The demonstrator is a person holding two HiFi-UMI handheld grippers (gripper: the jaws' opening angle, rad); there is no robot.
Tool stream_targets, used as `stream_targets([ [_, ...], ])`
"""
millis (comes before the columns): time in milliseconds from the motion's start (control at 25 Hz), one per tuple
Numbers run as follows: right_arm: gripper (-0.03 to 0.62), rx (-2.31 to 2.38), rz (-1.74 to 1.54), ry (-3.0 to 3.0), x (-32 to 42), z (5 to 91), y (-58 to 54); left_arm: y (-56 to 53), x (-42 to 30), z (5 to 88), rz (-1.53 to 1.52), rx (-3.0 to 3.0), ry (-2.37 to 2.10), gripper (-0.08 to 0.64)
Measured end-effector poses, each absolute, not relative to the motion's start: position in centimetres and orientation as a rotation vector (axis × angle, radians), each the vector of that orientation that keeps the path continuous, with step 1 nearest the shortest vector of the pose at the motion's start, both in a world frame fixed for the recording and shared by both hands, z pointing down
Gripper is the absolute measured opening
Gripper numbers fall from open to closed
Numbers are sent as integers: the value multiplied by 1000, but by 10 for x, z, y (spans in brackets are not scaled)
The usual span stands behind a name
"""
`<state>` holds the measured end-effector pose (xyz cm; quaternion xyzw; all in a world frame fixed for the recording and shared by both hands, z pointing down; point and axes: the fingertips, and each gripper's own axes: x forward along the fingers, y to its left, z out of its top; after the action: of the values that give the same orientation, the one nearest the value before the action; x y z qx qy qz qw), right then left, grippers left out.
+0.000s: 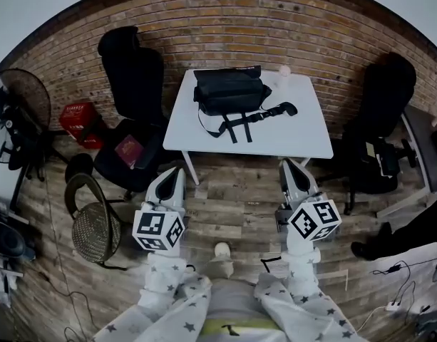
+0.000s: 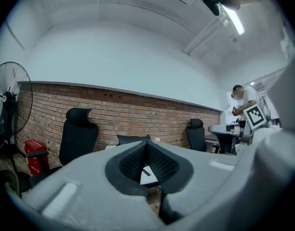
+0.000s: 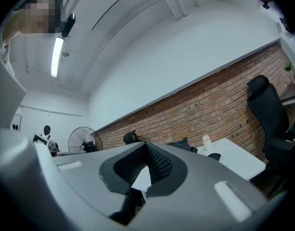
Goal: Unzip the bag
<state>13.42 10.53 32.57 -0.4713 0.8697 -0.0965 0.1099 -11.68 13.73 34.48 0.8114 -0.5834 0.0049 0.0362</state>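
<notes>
A black bag [image 1: 229,90] lies at the back of the white table [image 1: 289,134], its straps [image 1: 248,122] trailing toward the front. The bag's top edge [image 2: 133,138] peeks over the jaws in the left gripper view, and the bag [image 3: 183,145] shows beyond the jaws in the right gripper view. My left gripper [image 1: 174,174] hangs short of the table's front left corner, shut with nothing in it. My right gripper [image 1: 292,167] hovers near the table's front right edge, also shut and empty. Both are well apart from the bag.
A black office chair [image 1: 132,98] with a red book on its seat stands left of the table, another chair [image 1: 381,120] to the right. A small white bottle [image 1: 284,70] stands at the table's back. A fan [image 1: 18,112], red crate [image 1: 79,120] and mesh basket [image 1: 95,230] sit left.
</notes>
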Motion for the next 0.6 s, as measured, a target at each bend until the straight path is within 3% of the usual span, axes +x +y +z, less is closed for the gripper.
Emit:
stream_targets([
  [600, 0, -1412, -297, 2572, 101, 328, 9, 39, -142, 352, -3, 2484, -1742, -2],
])
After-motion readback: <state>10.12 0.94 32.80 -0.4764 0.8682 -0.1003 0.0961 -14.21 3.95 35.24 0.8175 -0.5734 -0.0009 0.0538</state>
